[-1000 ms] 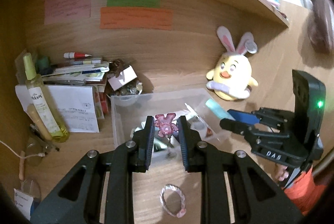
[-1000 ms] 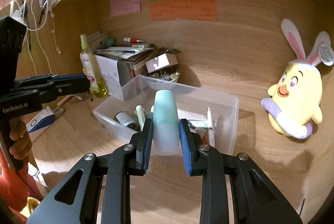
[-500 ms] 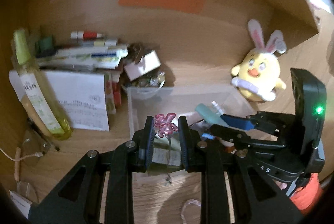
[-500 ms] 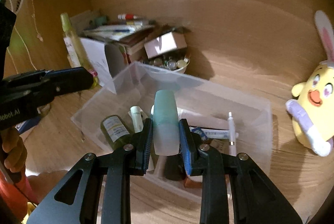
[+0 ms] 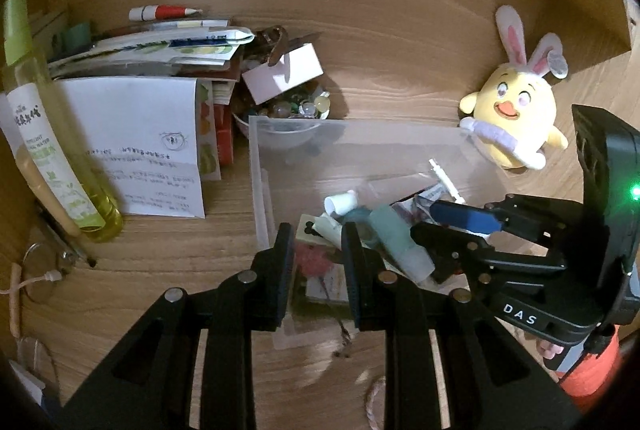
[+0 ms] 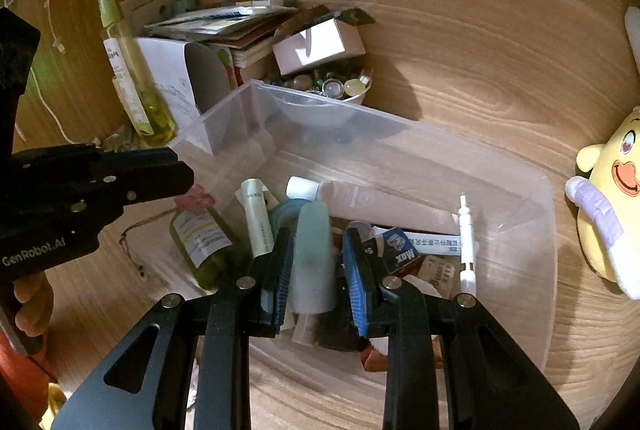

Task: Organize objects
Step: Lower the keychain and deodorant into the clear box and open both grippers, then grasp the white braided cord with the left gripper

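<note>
Your right claw (image 6: 316, 266) grips the pale green tube (image 6: 314, 254) low inside the clear plastic box (image 6: 520, 189). Your left claw (image 5: 314, 258) grips a pink charm (image 5: 314, 260) over the box's near left corner. In the box lie an olive bottle (image 6: 202, 244), tubes and a white pen (image 6: 466, 242). Behind it stands a bowl of beads (image 6: 336, 87).
</note>
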{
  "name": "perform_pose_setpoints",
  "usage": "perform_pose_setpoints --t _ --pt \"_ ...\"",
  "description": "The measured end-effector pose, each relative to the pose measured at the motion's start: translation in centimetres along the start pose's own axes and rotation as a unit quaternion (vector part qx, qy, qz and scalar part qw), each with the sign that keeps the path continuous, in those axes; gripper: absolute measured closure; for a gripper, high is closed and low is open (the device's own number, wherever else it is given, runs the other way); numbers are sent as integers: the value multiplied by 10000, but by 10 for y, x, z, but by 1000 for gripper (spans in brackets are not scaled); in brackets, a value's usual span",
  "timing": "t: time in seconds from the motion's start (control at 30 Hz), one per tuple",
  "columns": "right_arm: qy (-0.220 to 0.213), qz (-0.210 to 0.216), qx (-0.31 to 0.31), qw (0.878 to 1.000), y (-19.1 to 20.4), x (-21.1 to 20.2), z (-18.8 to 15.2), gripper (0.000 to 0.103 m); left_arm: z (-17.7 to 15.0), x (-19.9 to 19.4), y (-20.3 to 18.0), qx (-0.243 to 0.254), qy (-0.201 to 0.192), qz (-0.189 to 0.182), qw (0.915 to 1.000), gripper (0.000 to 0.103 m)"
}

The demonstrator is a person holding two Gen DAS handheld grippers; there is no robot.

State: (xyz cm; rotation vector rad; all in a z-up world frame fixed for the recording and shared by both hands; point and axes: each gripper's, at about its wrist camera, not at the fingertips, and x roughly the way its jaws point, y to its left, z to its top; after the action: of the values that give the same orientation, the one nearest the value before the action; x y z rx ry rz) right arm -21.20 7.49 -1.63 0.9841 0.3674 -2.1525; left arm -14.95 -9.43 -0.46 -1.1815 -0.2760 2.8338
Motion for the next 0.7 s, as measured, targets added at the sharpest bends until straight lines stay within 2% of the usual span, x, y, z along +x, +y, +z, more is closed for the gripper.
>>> perform_pose_setpoints --t 0.13,0.3,0.4,0.57,0.7 --pt "-95 159 2 9998 3 -15 -2 79 -1 -17 -5 86 -159 24 9998 76" --pt "-320 291 -157 9989 15 -42 -15 64 -8 -46 -16 285 -485 96 9984 54" --pt "-402 277 -275 9984 22 -54 -23 60 -17 -58 -23 422 -559 112 9975 46" --pt "-491 191 -299 9982 22 -69 -36 54 -43 -63 -36 696 -338 144 9969 36" --pt "-533 160 -124 9984 12 -80 -48 47 -68 -56 -44 824 -14 165 9965 34"
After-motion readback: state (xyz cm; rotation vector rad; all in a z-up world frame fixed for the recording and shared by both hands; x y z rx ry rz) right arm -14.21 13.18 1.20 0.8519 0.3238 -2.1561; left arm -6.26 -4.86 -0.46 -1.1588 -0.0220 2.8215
